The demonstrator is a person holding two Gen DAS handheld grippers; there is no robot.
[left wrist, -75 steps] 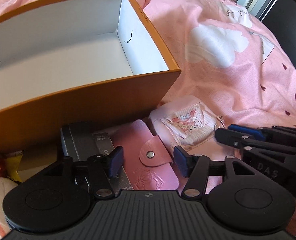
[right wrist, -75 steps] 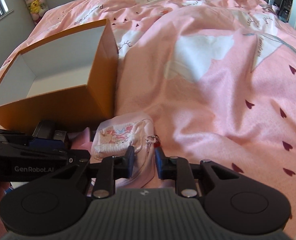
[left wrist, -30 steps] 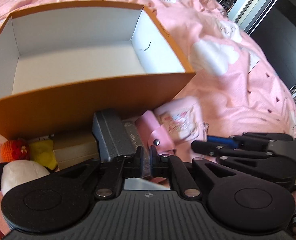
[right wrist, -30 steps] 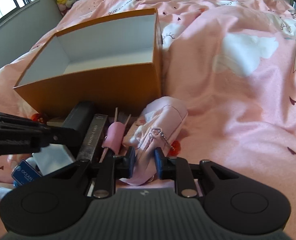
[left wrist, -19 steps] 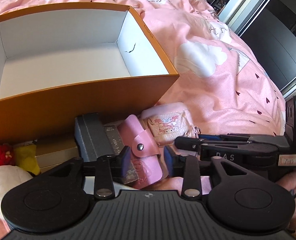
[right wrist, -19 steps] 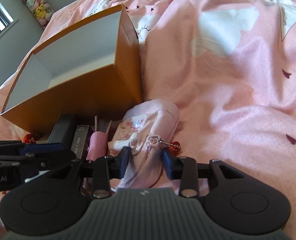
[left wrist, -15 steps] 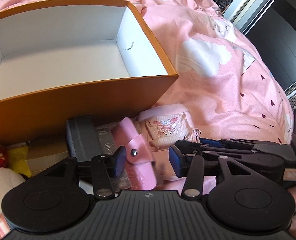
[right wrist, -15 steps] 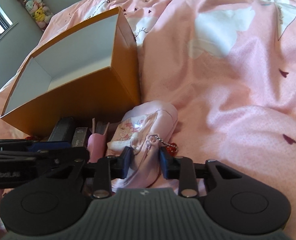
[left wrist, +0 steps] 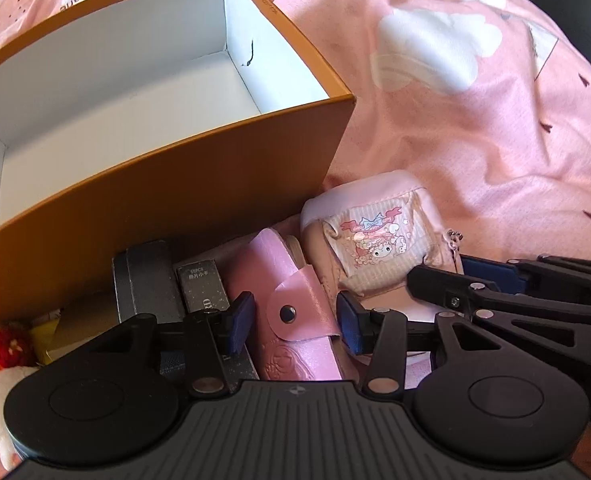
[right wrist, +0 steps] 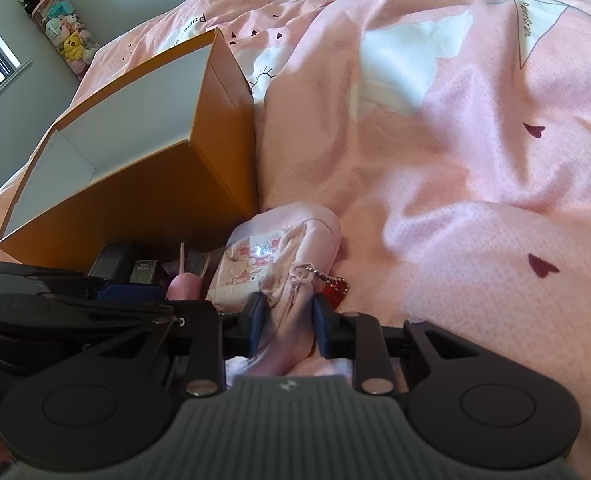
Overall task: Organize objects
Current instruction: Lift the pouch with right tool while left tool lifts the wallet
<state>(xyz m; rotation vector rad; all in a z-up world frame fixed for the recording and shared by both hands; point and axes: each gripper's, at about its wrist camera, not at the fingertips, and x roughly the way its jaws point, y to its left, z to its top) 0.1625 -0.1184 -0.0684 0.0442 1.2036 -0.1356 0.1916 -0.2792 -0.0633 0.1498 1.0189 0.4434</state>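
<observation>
Pink snap wallet (left wrist: 295, 320): lies on the pink bedspread (left wrist: 475, 128) just in front of the orange box's near wall, snap flap up, between the two blue pads of the left gripper (left wrist: 295, 322).
Left gripper: jaws spread, a pad on each side of the wallet; whether the pads touch it I cannot tell.
Cartoon pouch (right wrist: 271, 276): just right of the wallet, near the box's corner; a bead chain with a red charm (right wrist: 335, 290) hangs from its zipper.
Right gripper (right wrist: 285, 326): jaws closing, narrow, pinching the pouch's near end.
Dark cases (left wrist: 163, 280): two, side by side, left of the wallet, against the box.
Orange box (left wrist: 199, 176): open-topped, white inside, nothing visible in it.
Far left: plush toys (left wrist: 3, 356), partly hidden.
</observation>
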